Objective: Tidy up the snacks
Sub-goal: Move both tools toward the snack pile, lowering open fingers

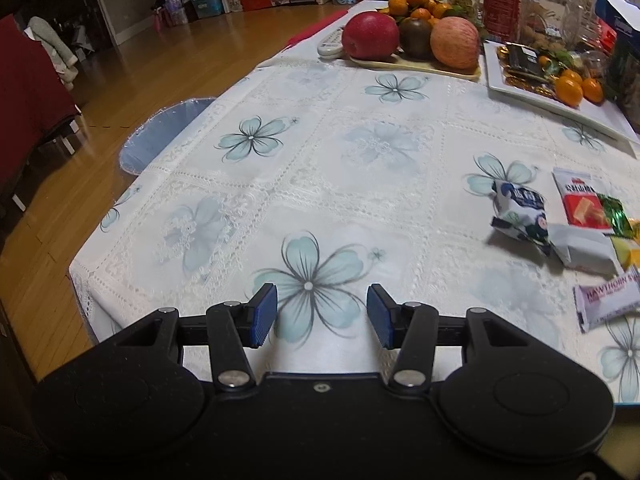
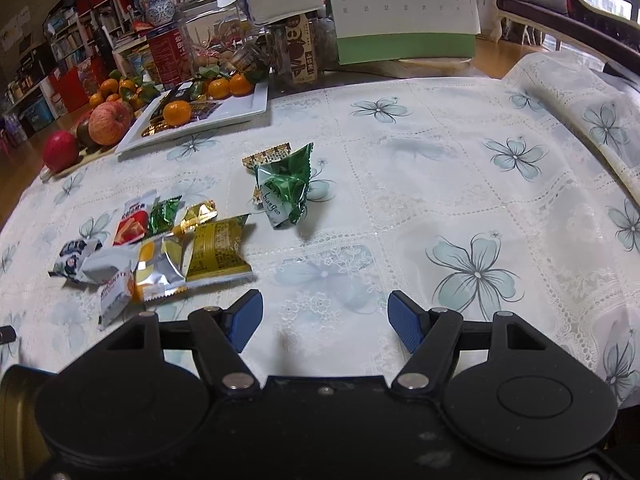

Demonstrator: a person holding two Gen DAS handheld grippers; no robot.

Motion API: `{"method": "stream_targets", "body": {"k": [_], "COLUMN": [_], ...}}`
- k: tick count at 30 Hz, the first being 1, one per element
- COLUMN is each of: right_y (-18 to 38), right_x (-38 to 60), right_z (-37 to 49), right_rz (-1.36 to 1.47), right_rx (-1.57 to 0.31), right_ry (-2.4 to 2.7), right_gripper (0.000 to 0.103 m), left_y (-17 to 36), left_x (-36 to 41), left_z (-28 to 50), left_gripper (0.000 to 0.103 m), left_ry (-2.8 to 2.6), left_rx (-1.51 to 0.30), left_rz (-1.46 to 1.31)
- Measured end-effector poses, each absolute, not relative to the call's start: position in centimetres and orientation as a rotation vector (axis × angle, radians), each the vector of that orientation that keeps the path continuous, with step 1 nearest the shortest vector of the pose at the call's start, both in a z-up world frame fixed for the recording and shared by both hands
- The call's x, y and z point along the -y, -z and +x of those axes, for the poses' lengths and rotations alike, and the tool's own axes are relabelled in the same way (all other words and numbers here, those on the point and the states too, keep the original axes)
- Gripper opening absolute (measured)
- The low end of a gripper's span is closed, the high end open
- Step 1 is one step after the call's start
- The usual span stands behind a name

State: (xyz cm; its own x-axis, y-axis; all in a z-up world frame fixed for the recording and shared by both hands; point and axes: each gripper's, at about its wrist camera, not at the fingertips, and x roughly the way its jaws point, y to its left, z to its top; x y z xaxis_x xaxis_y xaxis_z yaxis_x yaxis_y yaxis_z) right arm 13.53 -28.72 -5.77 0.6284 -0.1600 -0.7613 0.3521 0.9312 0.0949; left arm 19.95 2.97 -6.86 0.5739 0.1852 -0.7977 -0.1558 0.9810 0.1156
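Observation:
Several wrapped snacks lie in a loose pile (image 2: 160, 248) on the flowered tablecloth, left of my right gripper (image 2: 325, 320), which is open and empty just above the cloth. A green-and-white packet (image 2: 285, 192) lies apart, ahead of that gripper, with a small gold wrapper (image 2: 266, 156) behind it. In the left wrist view the same pile sits at the far right: a blue-and-white packet (image 1: 520, 212), a red-and-white one (image 1: 580, 204), a Hawthorn bar (image 1: 606, 300). My left gripper (image 1: 322, 316) is open, empty, near the table's front edge.
A white rectangular plate (image 2: 244, 110) holding packets and tangerines stands at the back, beside a board of apples (image 1: 416, 66). Jars, a red tin and a desk calendar (image 2: 404, 8) crowd the far side. A blue stool (image 1: 160, 136) stands off the table's left edge.

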Motion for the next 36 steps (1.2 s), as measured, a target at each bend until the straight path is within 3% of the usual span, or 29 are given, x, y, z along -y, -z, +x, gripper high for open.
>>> {"method": "stream_targets", "body": {"k": [7,18,20,22,23,36], "right_y": [5.7,0.1,0.0,0.4,0.7,4.4], "right_x": [28.5,27.5,27.5,27.8,27.9,28.4], "right_z": [13.0,16.1,17.8,19.3,19.8,24.7], "right_rz": [0.215,0.118,0.128,0.167,0.191,0.351], "right_rx": [-0.868,-0.814,-0.884,-0.950,-0.970,-1.109], "right_ry": [0.299,0.210,0.162,0.133,0.133,0.159], "right_gripper": [0.072,0.072,0.066,0.050,0.048,0.051], "left_y": [7.1,0.8,0.3,0.1,0.0,2.0], "left_x": [-2.3,-1.4,-0.2,0.8,1.3,5.0], "left_z": [19.4,21.8,22.8,23.8,24.2,28.2], "left_gripper": [0.057,0.057,0.057,0.057,0.057,0.057], "left_ry": [-0.222,-0.151,-0.085,-0.024,-0.009,-0.008], "left_rx": [-0.976,-0.873,-0.898,-0.926,-0.935,-1.009], "left_rz": [0.077,0.050,0.076,0.085,0.084,0.152]}}
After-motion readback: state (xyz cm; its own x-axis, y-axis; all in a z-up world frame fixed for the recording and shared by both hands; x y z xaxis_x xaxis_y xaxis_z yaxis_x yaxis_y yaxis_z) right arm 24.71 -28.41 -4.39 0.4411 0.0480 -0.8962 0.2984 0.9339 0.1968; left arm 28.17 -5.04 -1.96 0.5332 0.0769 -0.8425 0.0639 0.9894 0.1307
